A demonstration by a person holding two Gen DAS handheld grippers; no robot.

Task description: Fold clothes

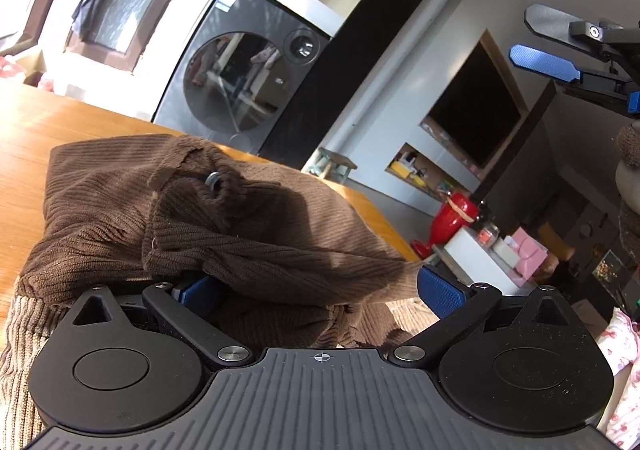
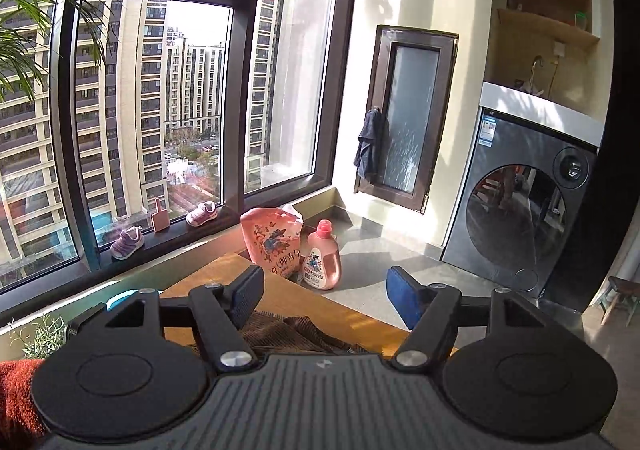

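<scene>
Lying bunched on the table (image 1: 60, 122), brown corduroy garment (image 1: 120, 210) draped over the left gripper (image 1: 316, 290), jaws spread wide, cloth heaped between and over the blue pads (image 1: 440, 290). Held above the table's far edge, right gripper (image 2: 324, 298), jaws spread, pinching nothing, corduroy just below. Beyond, on the floor: pink bottle (image 2: 322, 262), pouch (image 2: 274, 246); washer (image 2: 520, 218) far right.

The brown garment (image 1: 168, 226) covers the left tongs' (image 1: 316, 290) left pad and runs off the lower left. In the right wrist view, most of the garment (image 2: 288, 334) is hidden behind the right tongs (image 2: 322, 300).
</scene>
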